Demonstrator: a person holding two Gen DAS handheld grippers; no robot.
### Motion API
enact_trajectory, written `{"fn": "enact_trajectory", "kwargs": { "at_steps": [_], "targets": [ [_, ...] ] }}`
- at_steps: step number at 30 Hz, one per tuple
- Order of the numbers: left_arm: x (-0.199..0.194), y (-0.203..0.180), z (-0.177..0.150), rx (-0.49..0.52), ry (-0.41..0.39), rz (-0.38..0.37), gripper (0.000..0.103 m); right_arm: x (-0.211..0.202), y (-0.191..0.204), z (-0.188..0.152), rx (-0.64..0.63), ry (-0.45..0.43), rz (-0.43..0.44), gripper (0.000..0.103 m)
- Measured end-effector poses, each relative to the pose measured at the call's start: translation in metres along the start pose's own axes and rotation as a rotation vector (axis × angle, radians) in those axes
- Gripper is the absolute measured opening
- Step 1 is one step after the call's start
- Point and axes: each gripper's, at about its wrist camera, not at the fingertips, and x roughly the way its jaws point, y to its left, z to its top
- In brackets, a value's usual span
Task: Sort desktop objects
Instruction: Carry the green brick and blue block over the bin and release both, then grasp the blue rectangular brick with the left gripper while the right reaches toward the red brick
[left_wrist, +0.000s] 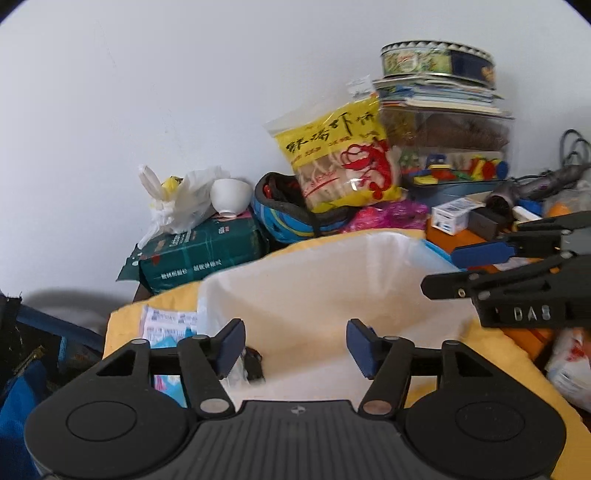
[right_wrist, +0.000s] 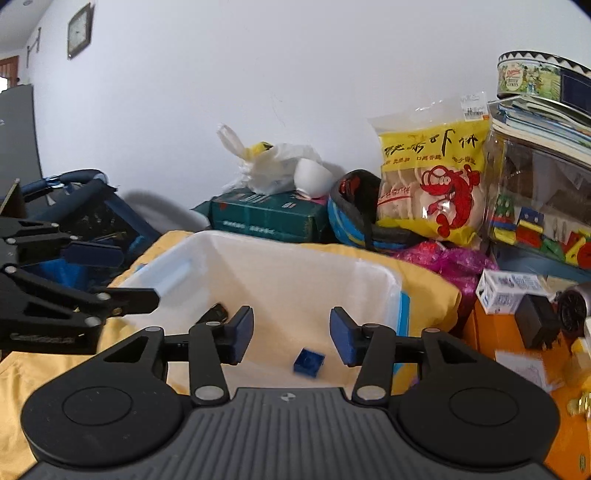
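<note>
Both my claws hang over the white plastic bin (right_wrist: 280, 273) on the yellow cloth (left_wrist: 509, 354). My right claw (right_wrist: 291, 336) is spread wide, pinching nothing; 1 small blue block (right_wrist: 309, 362) lies on the bin floor between its pads. My left claw (left_wrist: 295, 345) is spread equally wide and empty, touching nothing.

One bin (right_wrist: 391, 291), one blue block (right_wrist: 309, 362), one snack bag (right_wrist: 432, 188), one bowl (right_wrist: 312, 179), one tin (right_wrist: 543, 79), one helmet (right_wrist: 351, 221).
</note>
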Motion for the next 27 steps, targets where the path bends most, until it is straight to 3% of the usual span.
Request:
{"fn": "enact_trajectory", "kwargs": {
  "at_steps": [5, 10, 14, 21, 24, 27],
  "targets": [
    [-0.03, -0.013, -0.057, -0.014, 0.081, -0.048, 0.065, -0.024, 0.009, -0.038, -0.014, 0.052, 0.039, 0.05],
    [-0.041, -0.036, -0.122, -0.066, 0.244, -0.121, 0.065, -0.037, 0.023, -0.098, -0.043, 0.19, 0.083, 0.049],
    [-0.043, -0.053, -0.156, -0.111, 0.335, -0.183, 0.064, -0.042, 0.03, -0.138, -0.011, 0.295, 0.136, 0.041],
    [-0.035, -0.055, -0.164, -0.101, 0.361, -0.176, 0.064, -0.042, 0.037, -0.163, 0.003, 0.348, 0.127, 0.035],
    [-0.036, -0.056, -0.159, -0.031, 0.327, -0.122, 0.062, -0.05, 0.043, -0.158, -0.07, 0.288, 0.107, 0.035],
    [-0.036, -0.051, -0.151, -0.001, 0.304, -0.105, 0.062, -0.055, 0.053, -0.15, -0.174, 0.231, 0.154, 0.035]
  ]
}}
